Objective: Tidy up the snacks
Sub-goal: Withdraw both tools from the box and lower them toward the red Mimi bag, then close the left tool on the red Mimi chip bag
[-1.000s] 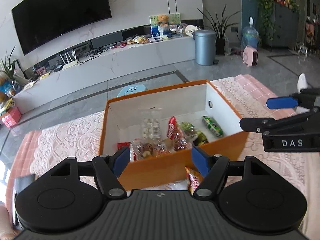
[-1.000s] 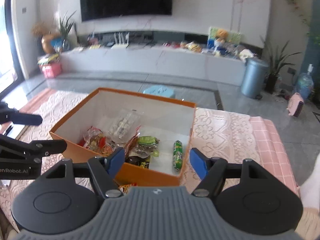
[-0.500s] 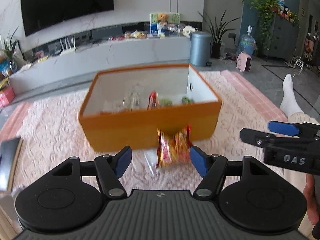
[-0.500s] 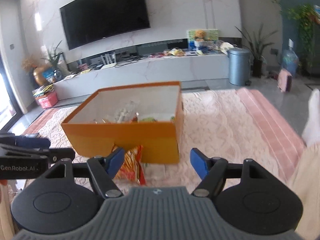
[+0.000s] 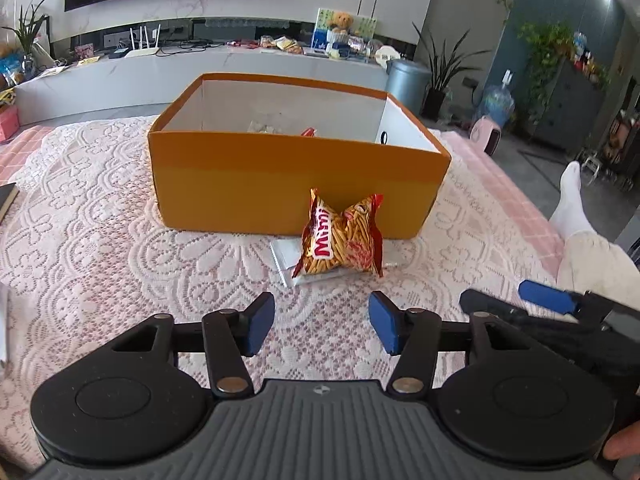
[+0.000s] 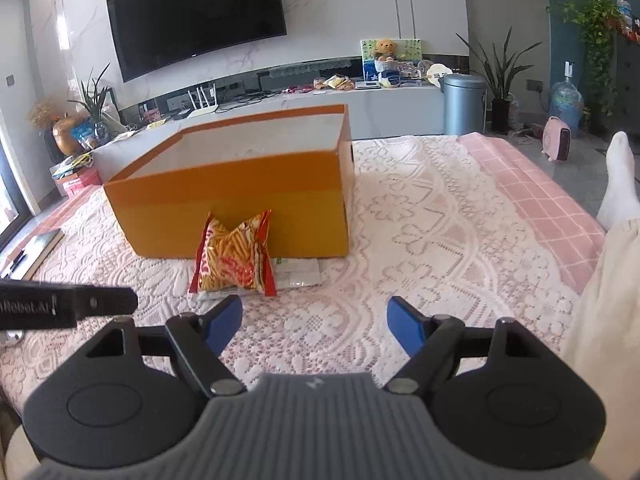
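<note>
An open orange box stands on the lace cloth, and the tops of a few snacks show over its near wall. A red and yellow snack bag leans against that wall, lying on a clear flat packet. My left gripper hovers just short of the bag, its jaws closing with nothing between them. Low over the cloth, my right gripper stands open and empty, to the right of the bag. Each gripper shows at the edge of the other's view.
The lace cloth covers a pink checked surface. A dark book lies at the left edge. A person's leg in a white sock rests at the right. Beyond stand a TV console and a grey bin.
Both grippers pulled back from above the box and sank toward the cloth. The snack bag, once at the bottom edge, now lies ahead of them. The left jaws narrowed.
</note>
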A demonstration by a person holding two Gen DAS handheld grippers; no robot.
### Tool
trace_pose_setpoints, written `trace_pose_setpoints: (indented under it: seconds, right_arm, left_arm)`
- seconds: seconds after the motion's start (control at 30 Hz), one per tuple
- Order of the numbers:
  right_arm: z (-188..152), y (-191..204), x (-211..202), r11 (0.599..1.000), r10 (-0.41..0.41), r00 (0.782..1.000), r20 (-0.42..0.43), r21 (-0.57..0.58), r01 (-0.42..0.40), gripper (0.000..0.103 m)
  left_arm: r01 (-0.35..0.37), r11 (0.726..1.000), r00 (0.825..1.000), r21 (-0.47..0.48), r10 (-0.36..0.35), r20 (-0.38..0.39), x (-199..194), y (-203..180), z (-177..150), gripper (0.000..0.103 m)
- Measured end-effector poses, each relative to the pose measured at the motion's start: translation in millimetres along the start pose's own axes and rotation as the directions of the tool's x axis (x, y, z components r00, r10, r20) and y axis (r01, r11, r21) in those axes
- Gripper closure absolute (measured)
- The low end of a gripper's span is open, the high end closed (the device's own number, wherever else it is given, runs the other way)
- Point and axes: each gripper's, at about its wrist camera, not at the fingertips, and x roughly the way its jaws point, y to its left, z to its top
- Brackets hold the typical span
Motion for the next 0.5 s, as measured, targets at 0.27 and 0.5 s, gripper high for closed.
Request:
trace_pose_setpoints:
  seconds: [0.27, 0.5]
  right_arm:
    - [0, -2, 22, 0.999, -0.048, 0.999, -0.016, -0.025, 0.048, 0.025]
    - [7, -8, 50, 0.997, -0.08, 0.996, -0.032, 0.008, 0.08, 0.019]
  left_arm:
    - [0.042, 0.999, 0.999, 0.021, -0.042, 0.003, 22, -8, 7, 0.018]
    - [0.04, 0.999, 0.999, 0.013, -0.04, -0.024, 55, -9, 16, 0.018]
